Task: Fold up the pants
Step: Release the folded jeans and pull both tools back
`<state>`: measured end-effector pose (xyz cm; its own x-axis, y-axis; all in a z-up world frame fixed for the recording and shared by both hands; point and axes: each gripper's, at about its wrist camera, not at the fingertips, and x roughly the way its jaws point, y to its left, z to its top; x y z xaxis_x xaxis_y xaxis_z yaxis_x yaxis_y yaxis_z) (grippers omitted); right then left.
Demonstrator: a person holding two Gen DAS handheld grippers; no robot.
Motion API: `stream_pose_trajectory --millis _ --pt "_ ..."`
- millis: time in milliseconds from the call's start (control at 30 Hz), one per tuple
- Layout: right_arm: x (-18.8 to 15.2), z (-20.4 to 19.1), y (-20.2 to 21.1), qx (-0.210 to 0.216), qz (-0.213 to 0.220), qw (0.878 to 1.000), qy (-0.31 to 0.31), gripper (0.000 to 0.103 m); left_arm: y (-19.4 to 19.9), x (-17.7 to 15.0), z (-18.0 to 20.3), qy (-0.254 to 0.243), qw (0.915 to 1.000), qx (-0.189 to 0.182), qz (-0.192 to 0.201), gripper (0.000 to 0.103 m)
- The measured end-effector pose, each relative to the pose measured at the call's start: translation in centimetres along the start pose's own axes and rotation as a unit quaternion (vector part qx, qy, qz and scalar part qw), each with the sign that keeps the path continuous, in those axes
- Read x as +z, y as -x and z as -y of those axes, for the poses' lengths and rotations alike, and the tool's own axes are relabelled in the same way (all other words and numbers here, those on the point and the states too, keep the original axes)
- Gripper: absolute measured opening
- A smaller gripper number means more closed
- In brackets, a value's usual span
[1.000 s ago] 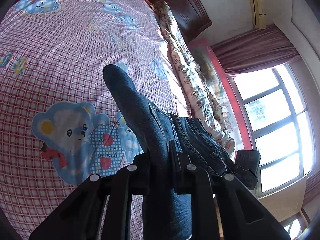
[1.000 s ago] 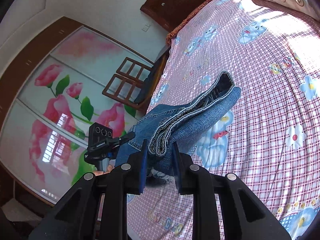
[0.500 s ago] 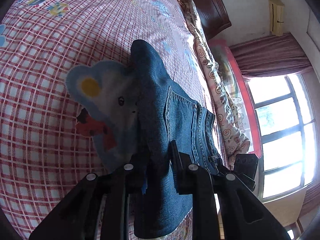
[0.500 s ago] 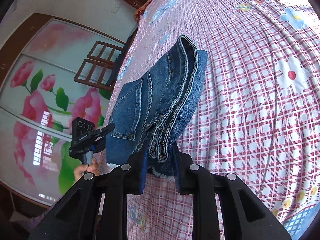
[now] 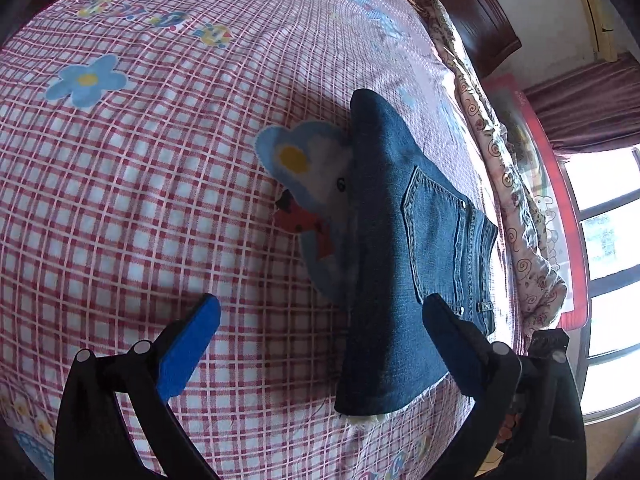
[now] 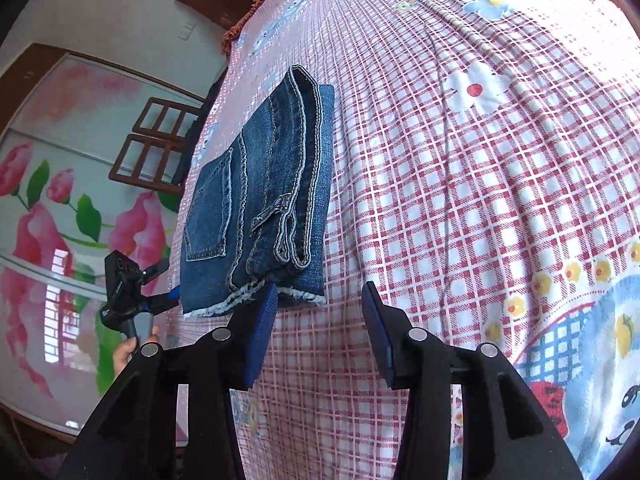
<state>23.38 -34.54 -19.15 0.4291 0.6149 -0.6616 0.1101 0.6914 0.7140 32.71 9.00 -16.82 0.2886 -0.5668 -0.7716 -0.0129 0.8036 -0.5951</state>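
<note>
jeans (image 5: 400,264) folded up flat on the checked bedsheet (image 5: 140,200)
left gripper (image 5: 320,312) opening wide, right gripper (image 6: 318,300) opening too; nothing pinched in either; jeans lying near the bed's edge

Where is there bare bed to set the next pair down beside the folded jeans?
Bare checked sheet lies wide open on the side of the folded jeans away from the wardrobe, and in front of their frayed hem. It is crowded along the rolled quilt by the window and around both opening grippers, left and right.
</note>
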Motion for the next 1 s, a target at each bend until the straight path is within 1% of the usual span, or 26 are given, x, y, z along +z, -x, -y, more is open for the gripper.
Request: stream_pose_trajectory --millis 33,67,100,167,233,267,300,367,433,500,533,567,600,633,700,767,800,867,933,1000 --pt "-0.5 0.1 0.5 0.001 -0.001 1.000 -0.003 0.045 0.2 -0.5 -0.2 0.004 1.0000 0.008 -0.004 0.101" --pt "-0.9 0.1 0.9 -0.001 -0.001 1.000 -0.004 0.065 0.5 -1.0 -0.2 0.009 0.9996 0.025 -0.006 0.101" --pt "-1.4 0.1 1.5 -0.008 0.001 1.000 -0.004 0.079 0.7 -1.6 -0.4 0.013 0.9991 0.038 -0.010 0.101" --pt "-2.3 -0.3 2.4 -0.012 0.002 1.000 0.000 0.080 1.2 -2.8 -0.3 0.022 0.9985 0.049 -0.012 0.101" --pt "-3.1 -0.7 3.0 -0.010 -0.003 1.000 -0.002 0.081 1.4 -4.1 -0.3 0.034 0.9968 0.067 -0.026 0.101" --pt "-3.5 -0.7 3.3 -0.012 -0.007 1.000 -0.005 0.088 1.6 -4.7 -0.3 0.030 0.9968 0.068 -0.030 0.101" --pt "-3.8 -0.8 3.5 -0.021 -0.012 1.000 -0.009 0.093 1.9 -5.4 -0.2 0.025 0.9966 0.073 -0.030 0.101" --pt "-4.6 -1.1 3.7 -0.044 -0.022 0.999 -0.014 0.093 2.3 -6.8 0.1 0.017 0.9954 0.088 -0.032 0.101" --pt "-5.2 -1.3 3.7 -0.076 -0.042 0.996 -0.024 0.093 2.1 -8.2 0.5 0.001 0.9932 0.106 -0.047 0.101" --pt "-5.6 -1.1 3.2 -0.129 -0.076 0.988 -0.048 0.094 2.2 -9.8 1.3 -0.032 0.9898 0.128 -0.054 0.101" --pt "-5.7 -0.9 2.9 -0.148 -0.099 0.982 -0.056 0.094 2.3 -10.6 1.8 -0.047 0.9888 0.129 -0.057 0.101" --pt "-6.0 -0.7 2.6 -0.159 -0.119 0.978 -0.059 0.094 2.4 -11.4 2.1 -0.056 0.9894 0.121 -0.057 0.101" --pt "-6.4 -0.7 2.5 -0.163 -0.127 0.977 -0.060 0.094 2.5 -12.2 2.3 -0.060 0.9903 0.110 -0.060 0.101" --pt "-6.7 -0.8 2.6 -0.159 -0.126 0.977 -0.063 0.094 2.5 -13.0 2.5 -0.061 0.9907 0.102 -0.067 0.101" --pt "-7.4 -1.1 2.7 -0.129 -0.121 0.982 -0.072 0.094 2.6 -14.3 3.2 -0.061 0.9919 0.087 -0.069 0.101" --pt "-7.9 -2.3 2.7 -0.092 -0.099 0.989 -0.063 0.094 2.4 -15.6 3.7 -0.060 0.9926 0.077 -0.073 0.101" --pt "-8.1 -3.0 2.6 -0.086 -0.091 0.991 -0.045 0.094 2.2 -16.1 4.2 -0.067 0.9917 0.083 -0.071 0.101" --pt "-8.8 -4.3 2.4 -0.092 -0.086 0.992 -0.015 0.094 1.9 -17.3 5.5 -0.095 0.9873 0.113 -0.059 0.101" --pt "-9.7 -5.1 1.7 -0.077 -0.104 0.992 -0.009 0.094 1.2 -18.3 7.2 -0.118 0.9792 0.156 -0.053 0.101" --pt "-10.7 -6.2 1.2 -0.107 -0.116 0.987 0.015 0.094 0.8 -19.2 8.1 -0.136 0.9704 0.193 -0.052 0.101"
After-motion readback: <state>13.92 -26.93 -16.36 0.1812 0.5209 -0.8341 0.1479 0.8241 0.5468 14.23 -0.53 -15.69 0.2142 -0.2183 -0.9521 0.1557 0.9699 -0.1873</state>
